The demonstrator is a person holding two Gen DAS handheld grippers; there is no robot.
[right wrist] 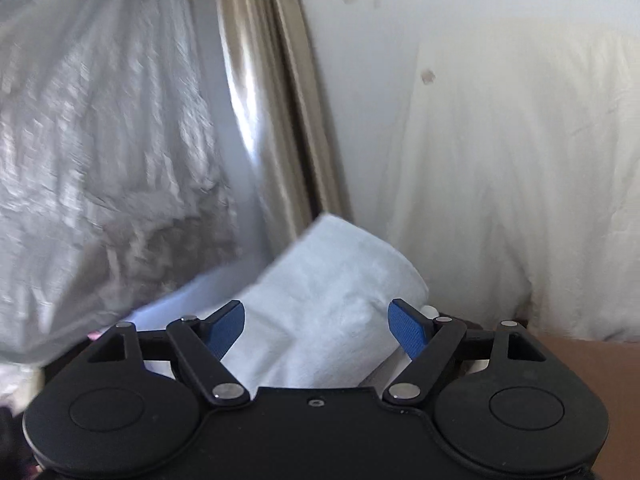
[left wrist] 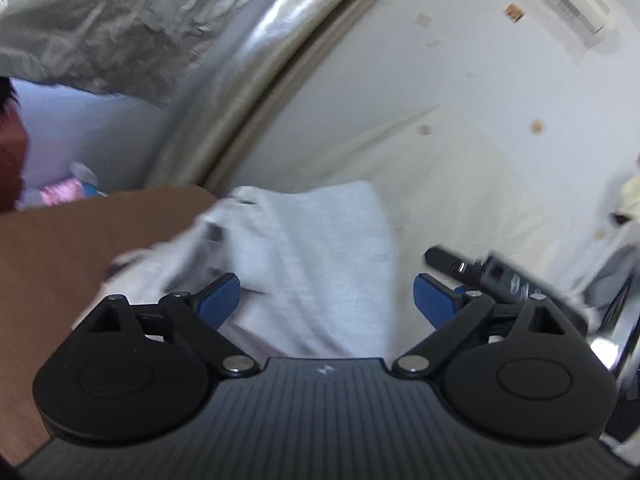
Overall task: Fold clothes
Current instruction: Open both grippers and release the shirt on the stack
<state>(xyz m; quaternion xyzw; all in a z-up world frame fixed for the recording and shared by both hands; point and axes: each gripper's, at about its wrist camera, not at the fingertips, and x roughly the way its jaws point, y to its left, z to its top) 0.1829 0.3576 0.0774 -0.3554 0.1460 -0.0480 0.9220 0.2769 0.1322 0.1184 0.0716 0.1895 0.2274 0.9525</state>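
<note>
jaws of left gripper [left wrist: 326, 300] and right gripper [right wrist: 316, 330] apart, white cloth [left wrist: 320, 240] between.

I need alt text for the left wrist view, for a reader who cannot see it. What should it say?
A folded white cloth lies ahead, between the open blue-padded fingers of the left gripper, and neither pad presses on it. It rests partly on a brown table, with the right gripper at the right and a beige curtain and pale wall behind.

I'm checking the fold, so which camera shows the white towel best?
The left wrist view: the white towel shows its folded length lying on the brown table. The right wrist view shows only one raised end between its fingers.
</note>
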